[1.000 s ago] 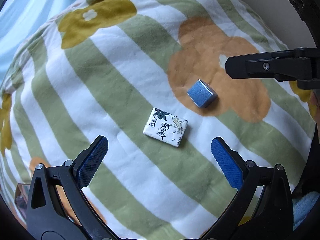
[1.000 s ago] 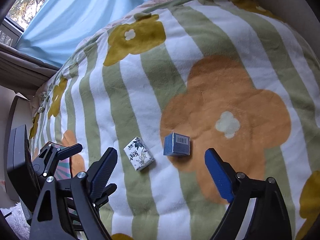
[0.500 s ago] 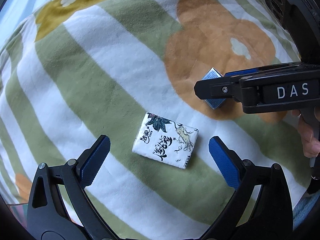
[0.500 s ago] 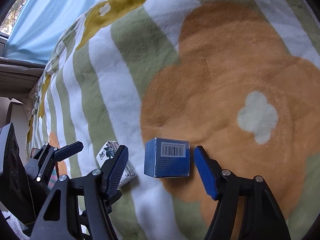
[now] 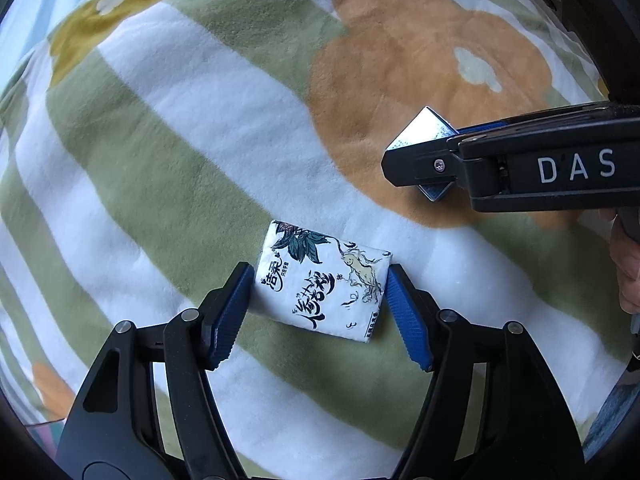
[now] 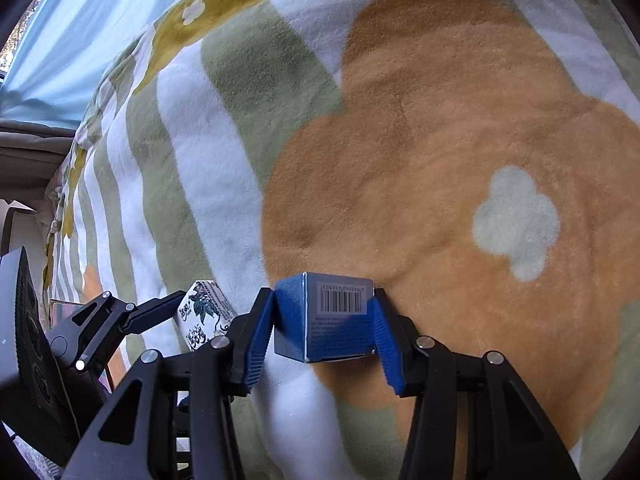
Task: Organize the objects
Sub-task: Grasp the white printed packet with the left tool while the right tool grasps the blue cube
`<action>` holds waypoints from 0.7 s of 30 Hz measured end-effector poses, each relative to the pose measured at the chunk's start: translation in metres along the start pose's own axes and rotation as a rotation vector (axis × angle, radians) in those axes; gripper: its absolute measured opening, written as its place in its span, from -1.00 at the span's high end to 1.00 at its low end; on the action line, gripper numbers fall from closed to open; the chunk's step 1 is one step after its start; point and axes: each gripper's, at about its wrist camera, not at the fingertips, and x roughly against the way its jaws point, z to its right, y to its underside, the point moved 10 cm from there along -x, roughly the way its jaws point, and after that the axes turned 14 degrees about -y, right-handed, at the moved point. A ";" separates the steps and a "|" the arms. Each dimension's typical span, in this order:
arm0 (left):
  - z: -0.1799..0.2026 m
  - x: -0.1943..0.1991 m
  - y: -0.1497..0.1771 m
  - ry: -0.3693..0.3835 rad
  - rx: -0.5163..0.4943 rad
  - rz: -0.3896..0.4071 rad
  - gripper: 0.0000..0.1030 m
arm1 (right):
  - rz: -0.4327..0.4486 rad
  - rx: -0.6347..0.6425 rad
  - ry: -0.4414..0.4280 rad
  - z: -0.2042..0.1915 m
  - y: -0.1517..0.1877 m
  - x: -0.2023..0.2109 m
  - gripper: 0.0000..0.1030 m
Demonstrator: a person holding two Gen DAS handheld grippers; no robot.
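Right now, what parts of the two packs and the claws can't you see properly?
- Blue box: in the left wrist view, the right claw covers its middle.
- Tissue pack: in the right wrist view, the left claw and the right claw's finger hide its lower part.
- Person's hand: cut off by the frame edge.

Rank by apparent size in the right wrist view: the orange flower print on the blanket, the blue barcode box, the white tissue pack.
1. Orange flower print, by far the largest.
2. Blue cardboard box with a barcode, though it sits closest to the camera.
3. White printed tissue pack, partly hidden behind the gripper fingers, so its rank is unsure.
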 end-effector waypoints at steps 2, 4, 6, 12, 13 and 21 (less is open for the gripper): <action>-0.002 0.002 0.001 0.004 0.010 0.000 -0.25 | 0.001 0.003 -0.007 -0.001 0.001 0.004 0.14; -0.004 0.005 0.002 0.010 0.024 -0.004 -0.25 | 0.002 0.007 -0.014 -0.004 0.003 0.010 0.14; -0.008 0.011 0.004 0.019 0.048 -0.009 -0.25 | 0.003 0.015 -0.018 -0.008 0.006 0.017 0.14; -0.029 0.050 0.012 0.005 0.135 0.011 -0.25 | 0.016 0.076 -0.018 -0.033 0.013 0.052 0.14; -0.034 0.059 0.015 0.001 0.161 0.016 -0.25 | 0.013 0.093 -0.015 -0.037 0.012 0.057 0.14; -0.068 0.151 0.027 -0.043 0.386 0.075 -0.25 | 0.040 0.279 0.027 -0.114 0.029 0.099 0.14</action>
